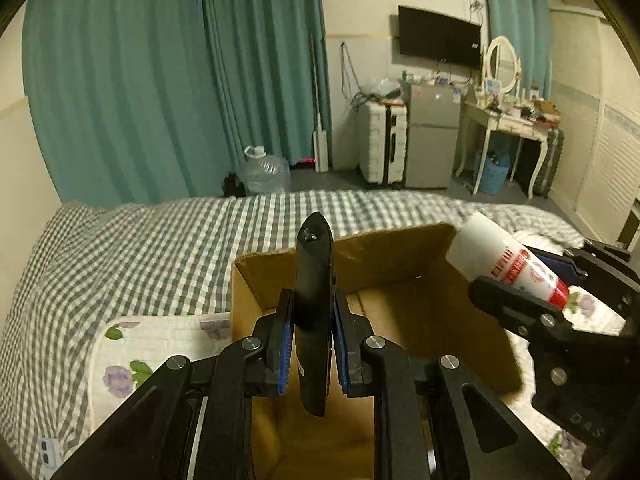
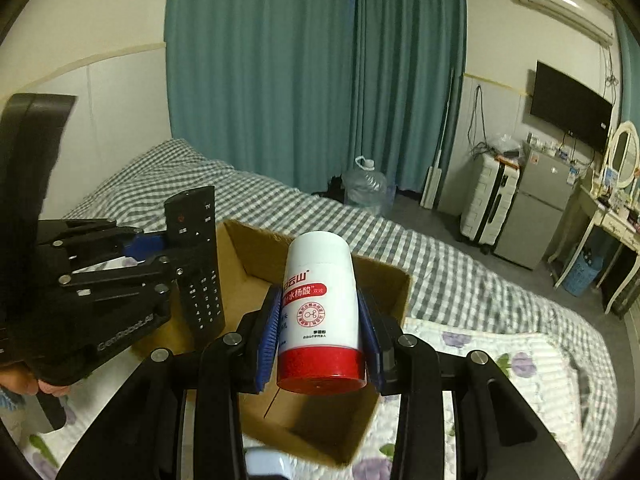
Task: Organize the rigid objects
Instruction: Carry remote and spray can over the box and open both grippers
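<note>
My left gripper (image 1: 313, 344) is shut on a black TV remote (image 1: 314, 300), held upright over the open cardboard box (image 1: 400, 264) on the bed. In the right wrist view the remote (image 2: 198, 264) and left gripper (image 2: 160, 252) show at the left, by the box's (image 2: 256, 252) left wall. My right gripper (image 2: 322, 336) is shut on a white bottle with a red cap and red label (image 2: 320, 300), held over the box. In the left wrist view that bottle (image 1: 500, 256) and right gripper (image 1: 532, 280) hang at the box's right rim.
The box sits on a floral pad (image 1: 152, 344) over a grey checked bedspread (image 1: 160, 240). Beyond the bed are teal curtains (image 1: 160, 80), a water jug (image 1: 264, 172), a white suitcase (image 1: 382, 144), a small fridge (image 1: 432, 136) and a dressing table (image 1: 508, 120).
</note>
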### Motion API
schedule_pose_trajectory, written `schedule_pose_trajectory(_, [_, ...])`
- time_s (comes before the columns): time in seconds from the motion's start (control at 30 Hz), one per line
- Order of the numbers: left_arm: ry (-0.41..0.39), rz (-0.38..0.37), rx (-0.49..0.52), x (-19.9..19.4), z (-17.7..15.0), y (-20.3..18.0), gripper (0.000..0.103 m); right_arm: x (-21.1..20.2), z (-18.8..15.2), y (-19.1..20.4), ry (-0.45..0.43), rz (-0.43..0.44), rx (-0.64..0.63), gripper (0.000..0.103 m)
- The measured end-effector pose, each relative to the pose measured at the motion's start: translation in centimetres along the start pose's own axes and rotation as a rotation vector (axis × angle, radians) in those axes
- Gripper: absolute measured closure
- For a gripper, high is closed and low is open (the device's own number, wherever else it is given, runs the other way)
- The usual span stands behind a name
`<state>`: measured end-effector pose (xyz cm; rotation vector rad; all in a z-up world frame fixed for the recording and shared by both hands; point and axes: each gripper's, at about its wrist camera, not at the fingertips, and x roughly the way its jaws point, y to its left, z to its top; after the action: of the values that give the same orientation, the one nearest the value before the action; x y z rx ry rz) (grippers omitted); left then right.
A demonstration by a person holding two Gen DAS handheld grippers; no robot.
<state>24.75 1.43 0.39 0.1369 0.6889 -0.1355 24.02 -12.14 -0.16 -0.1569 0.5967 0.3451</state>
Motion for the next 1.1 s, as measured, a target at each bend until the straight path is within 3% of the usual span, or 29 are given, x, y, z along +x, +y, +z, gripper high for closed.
schedule_pose_trajectory(0.2, [0.079,0.024,0.006,4.4,-1.1,-0.3,0.085,4.0,-1.6,-1.1,0.046,0.002,0.016,0.067])
schedule_pose_trajectory(0.33, [0.051,0.019,0.014,4.5,-1.1,-0.5,0.081,5.8,-2.4,-1.3,0.063,0.017,0.038,0.067])
schedule_pose_trajectory(0.37, [0.058,0.021,0.017,4.5,-1.1,-0.5,0.077,5.9,-2.6,-1.4,0.061,0.02,0.043,0.067])
schedule_pose_trajectory(0.47, [0.065,0.044,0.01,4.6,-1.0,-0.4,0.048,6.2,-2.9,-1.9,0.063,0.037,0.071,0.064])
schedule_pose_trajectory(0.5, [0.062,0.037,0.005,4.4,-1.0,-0.3,0.048,6.0,-2.9,-2.0,0.055,0.037,0.078,0.055])
schedule_pose_trajectory(0.53, [0.059,0.031,0.002,4.2,-0.9,-0.3,0.048,5.5,-2.8,-2.1,0.044,0.035,0.084,0.042])
schedule_pose_trajectory(0.57, [0.055,0.029,0.002,3.7,-0.9,-0.3,0.048,5.2,-2.7,-2.3,0.034,0.035,0.085,0.039])
schedule_pose_trajectory(0.77, [0.014,0.007,-0.016,-0.9,-0.2,-0.7,0.047,0.8,-1.5,-2.0,-0.005,-0.001,0.078,0.037])
schedule_pose_trajectory(0.87, [-0.017,0.002,-0.02,-3.7,-0.1,-0.2,0.045,-2.5,-1.0,-1.5,-0.039,-0.029,0.064,0.029])
schedule_pose_trajectory(1.1, [-0.055,0.004,-0.029,-9.9,-2.0,0.1,0.041,-9.3,-1.5,-0.5,-0.076,-0.085,0.051,0.023])
